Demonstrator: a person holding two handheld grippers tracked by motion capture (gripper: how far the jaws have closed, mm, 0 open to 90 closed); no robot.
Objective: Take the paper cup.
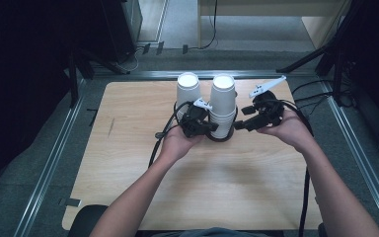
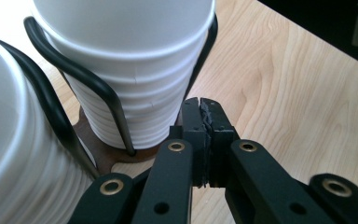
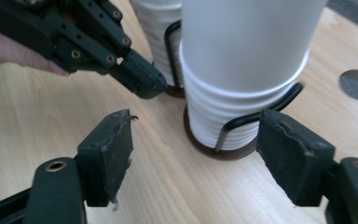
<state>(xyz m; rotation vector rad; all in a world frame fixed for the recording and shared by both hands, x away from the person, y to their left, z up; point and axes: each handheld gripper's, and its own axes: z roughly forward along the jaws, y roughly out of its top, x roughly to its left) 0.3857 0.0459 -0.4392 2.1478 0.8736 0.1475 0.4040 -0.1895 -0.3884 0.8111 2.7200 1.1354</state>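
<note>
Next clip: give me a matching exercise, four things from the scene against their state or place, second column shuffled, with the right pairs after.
Things:
1. left gripper
2. right gripper
3. near stack of white cups
4. far stack of white cups

States or places:
A. jaws apart, nothing between them
B. stands behind the person's left hand in the high view
C. jaws pressed together, holding nothing
D. stands between the two grippers in the high view

Pairs: 1-C, 2-A, 3-D, 4-B
</note>
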